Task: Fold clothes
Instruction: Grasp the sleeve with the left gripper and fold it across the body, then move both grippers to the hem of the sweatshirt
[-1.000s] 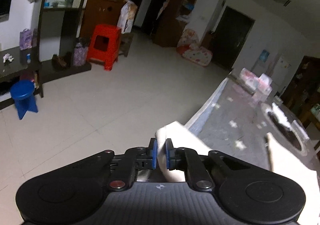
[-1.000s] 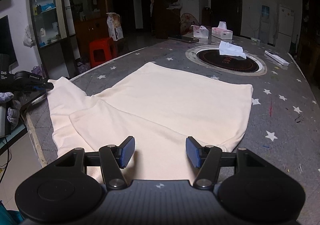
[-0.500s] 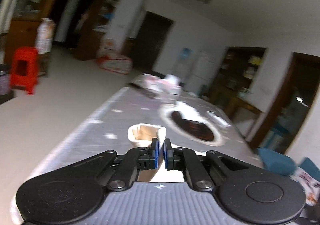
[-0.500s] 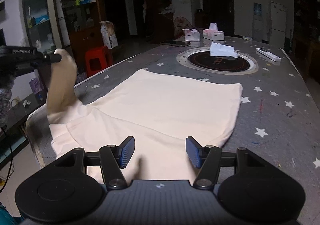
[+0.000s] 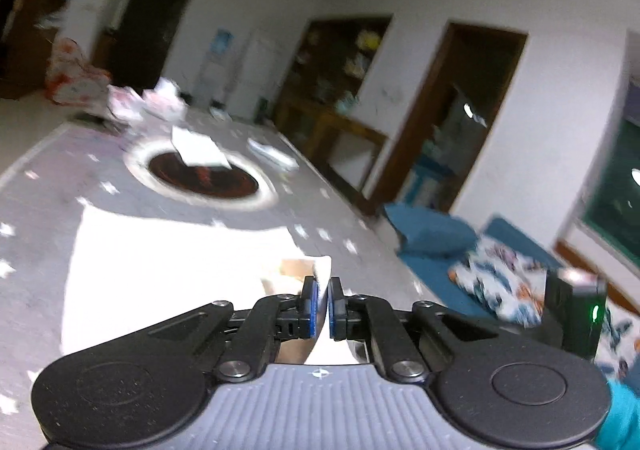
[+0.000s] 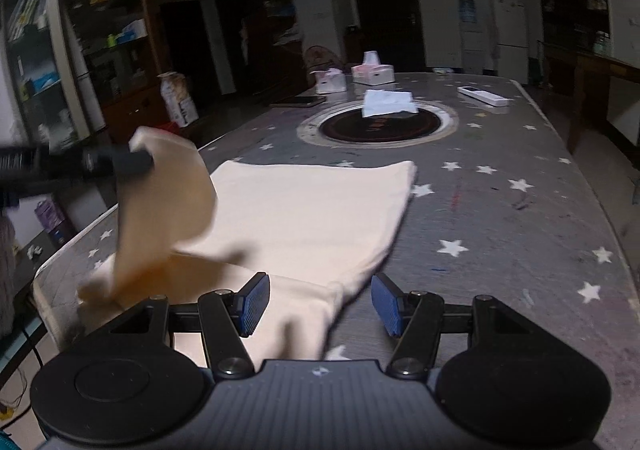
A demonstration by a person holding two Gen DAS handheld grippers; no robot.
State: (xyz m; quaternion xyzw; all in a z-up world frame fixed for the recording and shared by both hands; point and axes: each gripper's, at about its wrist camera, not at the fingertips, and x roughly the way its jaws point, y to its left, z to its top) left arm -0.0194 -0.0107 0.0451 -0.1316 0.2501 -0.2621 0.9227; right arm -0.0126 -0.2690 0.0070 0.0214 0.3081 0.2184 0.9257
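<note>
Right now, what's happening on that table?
A person with a gripper in each hand is folding a cream garment on the star-patterned table. The left gripper is shut on one end of the garment, a sleeve by the look of it, and holds it lifted above the flat body. The right gripper hangs open over the garment's near edge, gripping nothing. The fold is not yet laid down.

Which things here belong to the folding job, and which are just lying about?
In use: cream garment; its sleeve, pinched in the left hand-held gripper; right hand-held gripper, open.

Lying about: tissue boxes; remote; paper on the round inset.
</note>
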